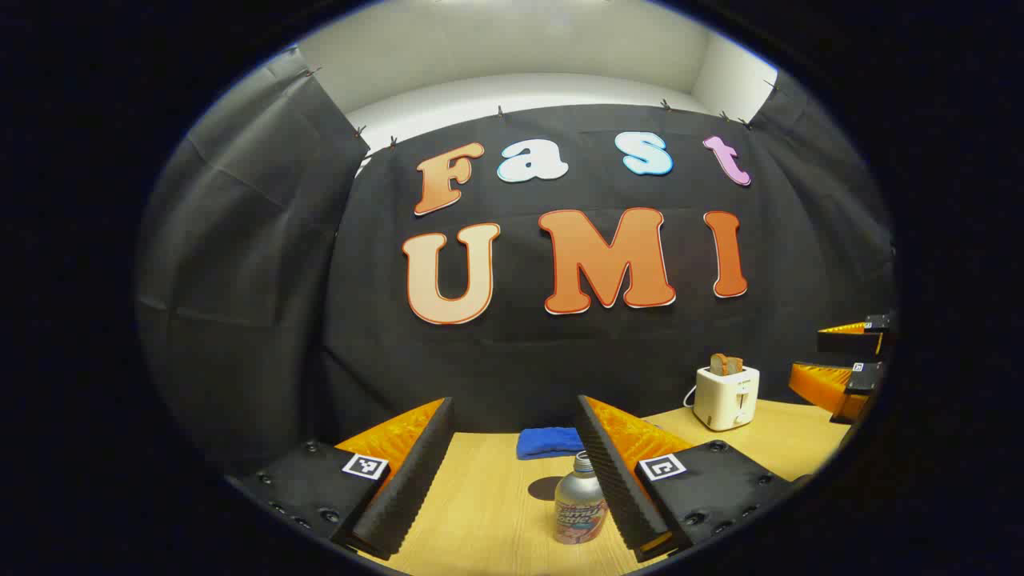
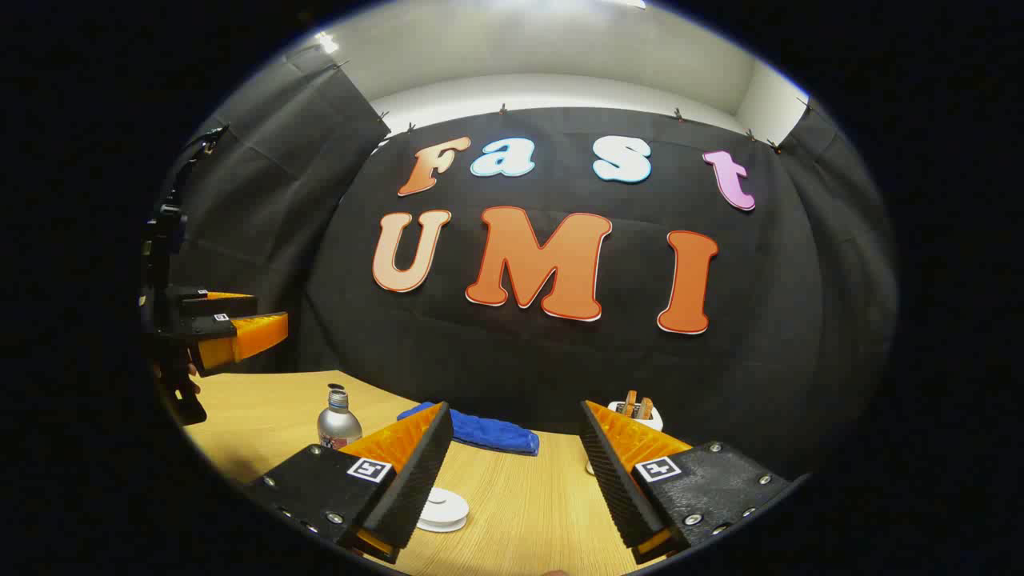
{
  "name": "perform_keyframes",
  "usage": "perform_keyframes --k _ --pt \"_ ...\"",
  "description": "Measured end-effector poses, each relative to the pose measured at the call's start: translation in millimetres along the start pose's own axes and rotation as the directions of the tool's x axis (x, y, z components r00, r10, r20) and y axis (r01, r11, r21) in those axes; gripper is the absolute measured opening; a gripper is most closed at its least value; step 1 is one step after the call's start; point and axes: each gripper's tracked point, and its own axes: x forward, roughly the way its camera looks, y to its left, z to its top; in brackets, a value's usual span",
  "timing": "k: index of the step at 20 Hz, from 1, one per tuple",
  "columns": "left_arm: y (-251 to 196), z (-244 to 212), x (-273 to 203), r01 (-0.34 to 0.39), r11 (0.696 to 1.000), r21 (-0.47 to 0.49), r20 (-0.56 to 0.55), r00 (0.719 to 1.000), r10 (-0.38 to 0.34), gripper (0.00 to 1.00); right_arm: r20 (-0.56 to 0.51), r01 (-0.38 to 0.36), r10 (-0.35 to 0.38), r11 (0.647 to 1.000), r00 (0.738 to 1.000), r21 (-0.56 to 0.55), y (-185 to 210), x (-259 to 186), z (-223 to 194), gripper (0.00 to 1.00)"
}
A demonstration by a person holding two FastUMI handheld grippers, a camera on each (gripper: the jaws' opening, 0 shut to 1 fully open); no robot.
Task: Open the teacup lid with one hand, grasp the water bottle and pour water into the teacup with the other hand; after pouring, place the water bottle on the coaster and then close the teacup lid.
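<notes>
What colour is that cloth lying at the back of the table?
Blue. The cloth lies against the wall; the right gripper view shows it best.

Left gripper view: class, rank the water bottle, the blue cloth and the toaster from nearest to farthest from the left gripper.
1. Water bottle: between the left gripper's open fingers, by its right finger.
2. Blue cloth: behind the bottle, at the table's back edge.
3. Toaster: far right, by the booth wall, bread in its slots.
</notes>
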Motion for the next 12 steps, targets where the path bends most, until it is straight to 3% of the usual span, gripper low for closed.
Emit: perform_keyframes --k 6,12 --pt "2 -12 8 -0.007 1.0 -0.003 0.021 1.0 0.007 1.0 -0.041 -0.052 0.056 0.993 0.998 0.108 15 14 -20 0.95" --pt "2 -12 13 -0.002 1.0 0.003 0.029 1.0 0.002 0.99 -0.057 -0.042 0.048 0.995 0.997 0.093 15 23 -29 0.95"
